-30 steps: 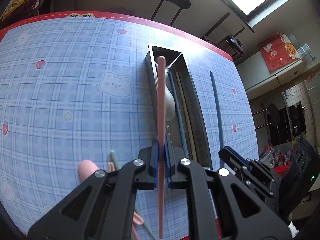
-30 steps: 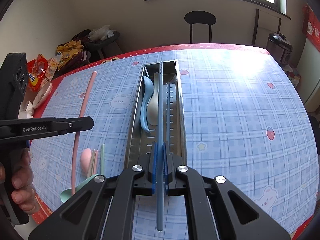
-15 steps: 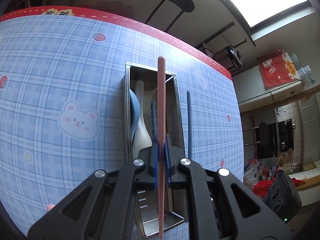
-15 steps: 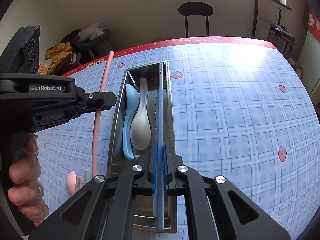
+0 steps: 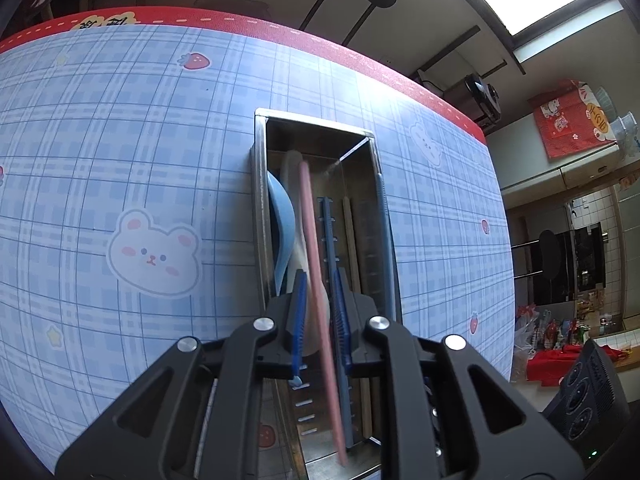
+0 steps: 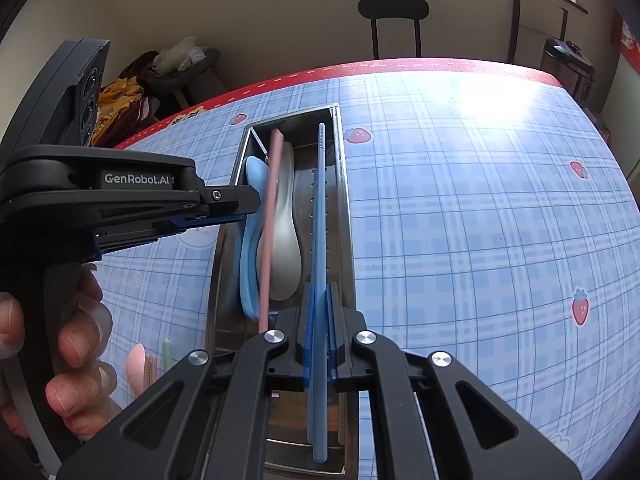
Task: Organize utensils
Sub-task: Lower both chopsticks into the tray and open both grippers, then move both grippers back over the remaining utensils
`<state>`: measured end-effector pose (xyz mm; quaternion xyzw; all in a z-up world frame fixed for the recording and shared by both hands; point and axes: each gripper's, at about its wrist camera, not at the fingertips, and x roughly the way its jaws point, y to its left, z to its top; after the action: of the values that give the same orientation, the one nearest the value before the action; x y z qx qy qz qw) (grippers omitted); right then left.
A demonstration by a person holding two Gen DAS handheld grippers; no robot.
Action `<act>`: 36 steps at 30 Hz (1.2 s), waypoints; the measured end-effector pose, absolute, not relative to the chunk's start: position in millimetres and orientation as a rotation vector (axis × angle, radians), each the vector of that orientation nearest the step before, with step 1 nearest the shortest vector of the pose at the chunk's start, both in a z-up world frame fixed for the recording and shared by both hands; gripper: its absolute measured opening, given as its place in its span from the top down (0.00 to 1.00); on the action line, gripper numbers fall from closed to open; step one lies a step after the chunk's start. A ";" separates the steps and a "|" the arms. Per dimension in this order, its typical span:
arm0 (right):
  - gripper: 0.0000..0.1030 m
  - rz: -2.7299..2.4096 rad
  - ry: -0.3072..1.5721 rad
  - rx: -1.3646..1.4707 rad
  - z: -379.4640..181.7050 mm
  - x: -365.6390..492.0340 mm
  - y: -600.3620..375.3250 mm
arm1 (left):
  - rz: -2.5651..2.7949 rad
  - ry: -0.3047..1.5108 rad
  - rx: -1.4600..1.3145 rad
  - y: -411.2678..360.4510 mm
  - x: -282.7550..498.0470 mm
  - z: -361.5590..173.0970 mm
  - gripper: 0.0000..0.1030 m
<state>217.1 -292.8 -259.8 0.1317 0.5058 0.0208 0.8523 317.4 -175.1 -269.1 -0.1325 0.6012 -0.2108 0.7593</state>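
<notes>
A long metal tray [image 5: 260, 200] lies on the blue checked tablecloth, holding a blue spoon [image 5: 280, 220], a pale spoon [image 6: 286, 248], a blue chopstick [image 5: 329, 240] and a beige chopstick [image 5: 350, 248]. My left gripper [image 5: 319, 276] hangs over the tray's near half and its jaws are opening. A pink chopstick [image 5: 306, 208] lies blurred between the pads with a gap on both sides, slanting down into the tray. My right gripper [image 6: 319, 292] is shut on a second blue chopstick [image 6: 320, 200], held lengthwise over the tray's right side. The left gripper [image 6: 248, 208] also shows in the right wrist view.
A pink spoon [image 6: 136, 364] and a green chopstick [image 6: 166, 352] lie on the cloth left of the tray. A hand [image 6: 76, 344] grips the left tool's handle. A black stool [image 6: 394, 8] stands beyond the table's red far edge.
Both grippers came down over the tray, the left one moving right from the loose utensils. The left jaws have parted and the pink chopstick has slipped down between them.
</notes>
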 end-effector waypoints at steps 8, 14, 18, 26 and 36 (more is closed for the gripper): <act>0.92 0.042 1.051 0.273 -249.7 207.4 -294.7 | -0.437 1.264 -0.249 -157.1 316.0 -251.3 0.74; 0.60 0.020 1.035 0.259 -234.5 191.7 -290.9 | -0.398 1.203 -0.167 -132.1 303.2 -228.6 0.54; 0.45 0.022 1.037 0.241 -225.8 179.6 -283.8 | -0.381 1.161 -0.125 -105.5 289.3 -213.6 0.37; 0.11 0.045 1.051 0.233 -218.1 150.3 -266.1 | -0.332 1.145 -0.069 -49.7 252.6 -199.7 0.06; 0.06 0.139 1.118 0.156 -234.1 106.0 -217.0 | -0.321 1.174 -0.015 -1.7 189.7 -214.4 0.05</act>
<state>106.0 -217.0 -234.1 0.0740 0.5294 0.0658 0.8426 189.7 -1.7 -214.4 -0.0071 0.5515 -0.1506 0.8204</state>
